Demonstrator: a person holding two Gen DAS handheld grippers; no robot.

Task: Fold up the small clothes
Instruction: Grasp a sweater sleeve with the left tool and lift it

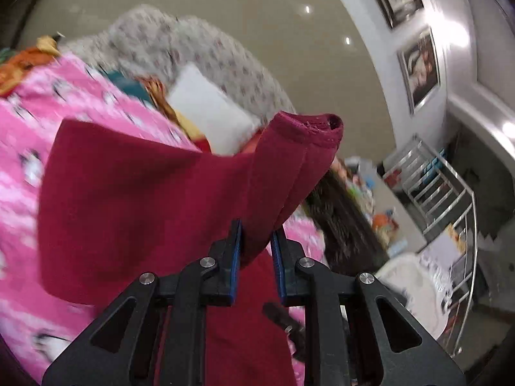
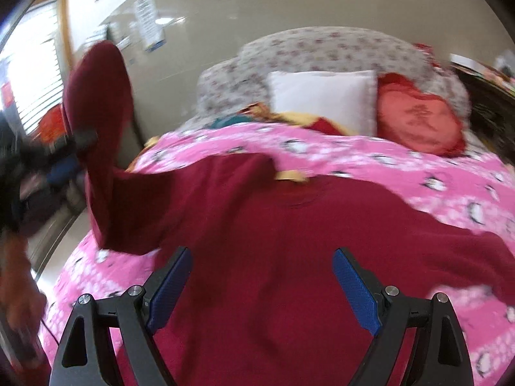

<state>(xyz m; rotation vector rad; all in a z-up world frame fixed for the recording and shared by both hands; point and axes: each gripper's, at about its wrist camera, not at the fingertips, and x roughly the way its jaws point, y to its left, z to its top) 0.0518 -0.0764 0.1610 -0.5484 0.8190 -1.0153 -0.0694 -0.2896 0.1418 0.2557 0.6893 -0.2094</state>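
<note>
**Maroon sweater, one sleeve lifted off the bed**

The plain dark-red knit sweater (image 2: 289, 241) lies spread across the pink penguin-print bedspread (image 2: 402, 167) toward the bed's near edge. The left gripper (image 1: 256, 241) has its jaws clamped on a raised sleeve, its hemmed cuff open. The right gripper (image 2: 260, 276) hovers over the body, jaws wide apart. The red cushion (image 2: 418, 119) bears an unreadable character.

Pink bedspread (image 2: 386, 167), floral headboard (image 2: 322, 48), glossy beige wall (image 2: 257, 6), bright window (image 2: 35, 74).
</note>
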